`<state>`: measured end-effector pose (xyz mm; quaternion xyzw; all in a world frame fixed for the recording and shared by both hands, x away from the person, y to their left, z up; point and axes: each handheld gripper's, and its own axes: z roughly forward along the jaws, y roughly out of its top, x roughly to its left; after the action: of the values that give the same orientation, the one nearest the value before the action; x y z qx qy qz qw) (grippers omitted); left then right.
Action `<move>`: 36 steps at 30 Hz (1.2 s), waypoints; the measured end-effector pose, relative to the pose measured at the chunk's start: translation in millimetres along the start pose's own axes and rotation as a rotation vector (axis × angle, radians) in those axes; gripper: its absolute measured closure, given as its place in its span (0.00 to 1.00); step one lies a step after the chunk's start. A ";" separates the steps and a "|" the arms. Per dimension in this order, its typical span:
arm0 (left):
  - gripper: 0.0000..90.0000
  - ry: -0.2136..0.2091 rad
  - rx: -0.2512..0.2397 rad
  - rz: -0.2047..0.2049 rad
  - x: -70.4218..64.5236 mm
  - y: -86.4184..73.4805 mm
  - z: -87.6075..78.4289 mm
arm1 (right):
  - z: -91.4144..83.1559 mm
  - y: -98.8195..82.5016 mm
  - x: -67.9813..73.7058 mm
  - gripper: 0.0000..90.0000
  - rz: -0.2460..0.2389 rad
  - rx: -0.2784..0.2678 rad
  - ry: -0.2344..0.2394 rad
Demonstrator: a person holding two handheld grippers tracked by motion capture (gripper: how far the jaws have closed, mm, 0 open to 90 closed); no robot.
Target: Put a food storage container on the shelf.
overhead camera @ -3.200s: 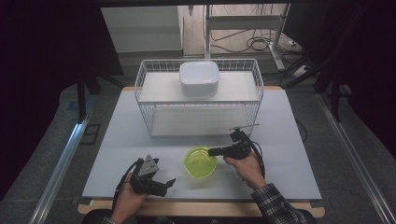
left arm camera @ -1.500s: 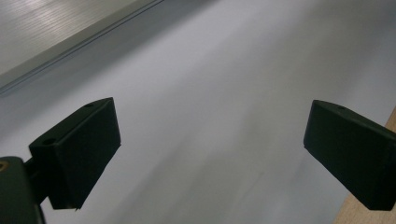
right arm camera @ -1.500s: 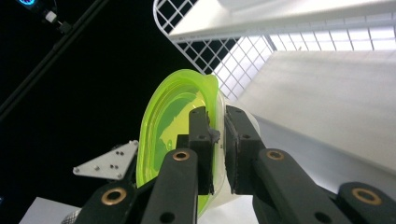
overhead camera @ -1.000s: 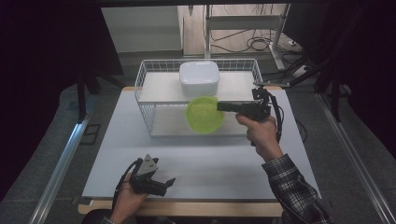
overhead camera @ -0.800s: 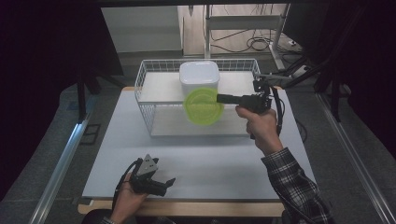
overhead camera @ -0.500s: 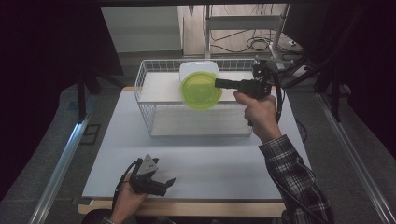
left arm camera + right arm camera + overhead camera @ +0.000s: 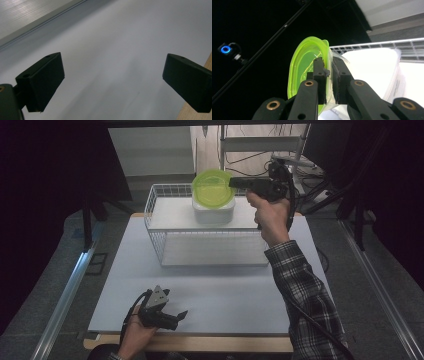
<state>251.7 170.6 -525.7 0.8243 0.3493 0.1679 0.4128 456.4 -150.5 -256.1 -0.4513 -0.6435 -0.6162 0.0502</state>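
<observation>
Your left tool (image 7: 181, 314) sits low on the table (image 7: 225, 285) right at the near edge, jaws spread wide with nothing between them, just bare tabletop ahead of it. Further out, your right tool (image 7: 233, 182) is up in the air, clamped tight on the rim of the green bowl (image 7: 213, 188). The bowl's tilted on edge off the tool's tip, hanging above the white tub (image 7: 214, 212) inside the wire basket (image 7: 165, 252).

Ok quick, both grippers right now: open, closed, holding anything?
Left gripper: jaws wide open, nothing between them, resting low on the table.
Right gripper: jaws closed on the rim of the green bowl, held above the white container.
</observation>
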 end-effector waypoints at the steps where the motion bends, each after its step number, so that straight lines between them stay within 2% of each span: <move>1: 0.04 -0.001 0.000 -0.001 0.1 -0.1 0.0 | 1.5 1.5 -0.3 0.92 0.003 -0.003 -0.007; 5: 0.04 -0.004 0.000 0.000 0.0 -0.1 -0.2 | 9.8 7.2 -3.8 0.92 0.022 -0.019 -0.037; 10: 0.04 -0.007 0.002 0.002 -0.2 0.0 -0.1 | 18.1 9.1 -9.0 0.92 0.042 -0.014 -0.062; 18: 0.04 -0.009 0.004 0.006 -0.3 0.0 0.2 | 24.1 9.9 -17.3 0.90 0.072 -0.027 -0.062; 24: 0.04 -0.009 0.005 0.008 -0.7 0.2 0.4 | 28.9 11.4 -20.0 0.86 0.061 -0.033 -0.107; 36: 0.04 -0.012 0.007 0.009 -0.6 0.1 0.5 | 37.6 12.7 -21.5 0.79 0.061 -0.028 -0.136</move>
<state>251.6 169.8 -525.9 0.8282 0.3438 0.1634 0.4114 495.6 -132.3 -268.7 -0.5119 -0.6229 -0.5913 0.0189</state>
